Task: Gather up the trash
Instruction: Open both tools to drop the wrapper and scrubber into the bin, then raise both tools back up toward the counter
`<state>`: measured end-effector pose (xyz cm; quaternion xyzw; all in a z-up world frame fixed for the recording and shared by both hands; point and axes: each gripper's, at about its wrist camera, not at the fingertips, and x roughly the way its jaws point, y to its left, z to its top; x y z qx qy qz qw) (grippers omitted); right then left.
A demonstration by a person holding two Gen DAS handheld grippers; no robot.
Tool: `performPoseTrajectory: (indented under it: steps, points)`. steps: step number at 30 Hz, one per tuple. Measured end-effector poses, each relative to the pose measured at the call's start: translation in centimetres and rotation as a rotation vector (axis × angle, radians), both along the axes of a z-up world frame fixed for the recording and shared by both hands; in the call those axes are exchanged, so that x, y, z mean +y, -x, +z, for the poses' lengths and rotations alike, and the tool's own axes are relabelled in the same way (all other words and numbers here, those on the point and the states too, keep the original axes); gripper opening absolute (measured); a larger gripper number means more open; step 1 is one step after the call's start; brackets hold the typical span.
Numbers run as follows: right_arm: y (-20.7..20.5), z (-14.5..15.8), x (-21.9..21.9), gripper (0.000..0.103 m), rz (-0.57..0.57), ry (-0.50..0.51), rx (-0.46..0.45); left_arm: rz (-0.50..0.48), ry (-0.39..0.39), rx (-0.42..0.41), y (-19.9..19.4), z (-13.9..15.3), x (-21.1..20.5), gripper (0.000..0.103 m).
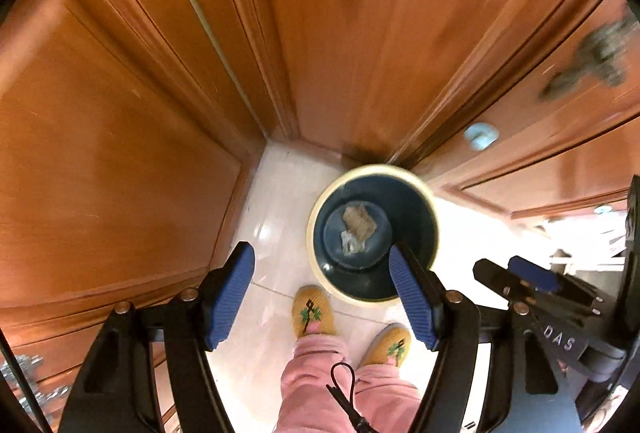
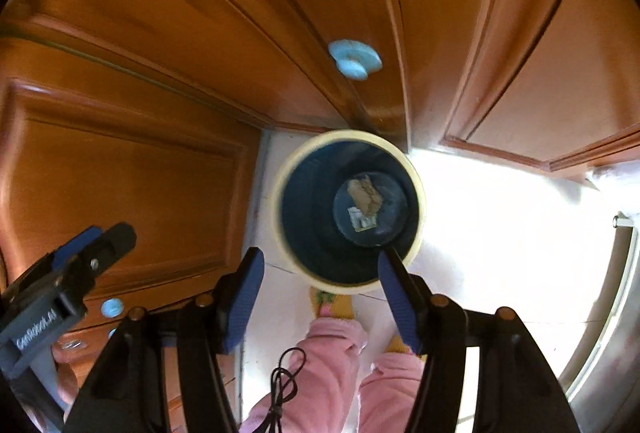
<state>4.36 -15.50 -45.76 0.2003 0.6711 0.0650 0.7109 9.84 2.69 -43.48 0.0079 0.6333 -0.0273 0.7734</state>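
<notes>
Scraps [image 2: 365,199], two, in one bin [image 2: 280,193]

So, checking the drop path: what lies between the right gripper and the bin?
Nothing: the right gripper, jaws open, hangs over the bin unobstructed, per the right wrist view.

Both wrist views downward, sharing bin [image 1: 374,233]

L gripper [image 1: 322,297] points steeply down, jaws apart, nothing btwn pads. R gripper [image 2: 322,299] same, lower centre of frame. Pink-trousered legs [image 1: 320,385] at bottom.
</notes>
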Motion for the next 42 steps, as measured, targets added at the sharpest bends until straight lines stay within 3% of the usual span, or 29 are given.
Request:
performPoseTrajectory:
  steps: [9,15,20,27,31,37,42]
  points:
    - [1.1,12.1,-0.6,0.060,0.041,-0.017,-0.142,0.001,0.095,-0.104,2.2,11.6,0.1,0.073]
    - [2.1,17.6,-1.5,0.060,0.060,-0.029,-0.210,-0.010,0.119,-0.151,3.6,17.1,0.1,0.073]
    - [3.1,22.6,-2.9,0.060,0.062,-0.029,-0.266,0.017,0.147,-0.219,4.4,23.3,1.1,0.073]
    - [4.0,31.1,-2.8,0.060,0.139,0.090,-0.384,0.064,0.176,-0.333,5.8,31.2,2.0,0.073]
    - [4.7,35.6,-2.9,0.060,0.164,0.122,-0.504,0.060,0.176,-0.418,6.4,34.9,1.4,0.073]
    - [4.1,39.8,-2.5,0.060,0.141,0.190,-0.664,0.046,0.159,-0.530,6.7,39.7,0.2,0.075]
    - [1.2,41.1,-2.8,0.060,0.095,0.160,-0.667,0.045,0.147,-0.586,5.8,42.7,-0.3,0.076]
